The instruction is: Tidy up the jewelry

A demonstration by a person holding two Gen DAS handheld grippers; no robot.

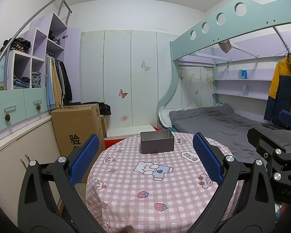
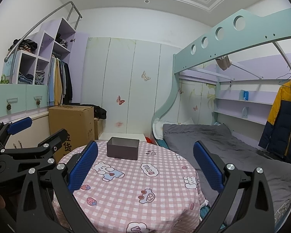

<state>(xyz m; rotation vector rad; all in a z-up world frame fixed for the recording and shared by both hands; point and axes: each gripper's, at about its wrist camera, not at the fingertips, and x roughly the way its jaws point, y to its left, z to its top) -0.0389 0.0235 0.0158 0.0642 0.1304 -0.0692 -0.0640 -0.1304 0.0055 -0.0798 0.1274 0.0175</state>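
Left gripper (image 1: 145,159) hanging wide apart over near edge of tabletop (image 1: 130,194), holding nothing. Right gripper (image 2: 145,167) likewise gaping wide, empty, hovering over right side of tabletop. Grey metal box (image 1: 157,142) sitting open-topped near far edge of tabletop, on pink checked cloth (image 2: 145,194). No jewelry showing. Cardboard carton (image 1: 77,124) standing beyond left edge, bed (image 1: 223,120) lying beyond right edge.

Home bedroom, bunk bed (image 1: 213,120), wardrobe (image 1: 126,77), hanging clothes (image 1: 57,81), checked tablecloth (image 1: 145,184)
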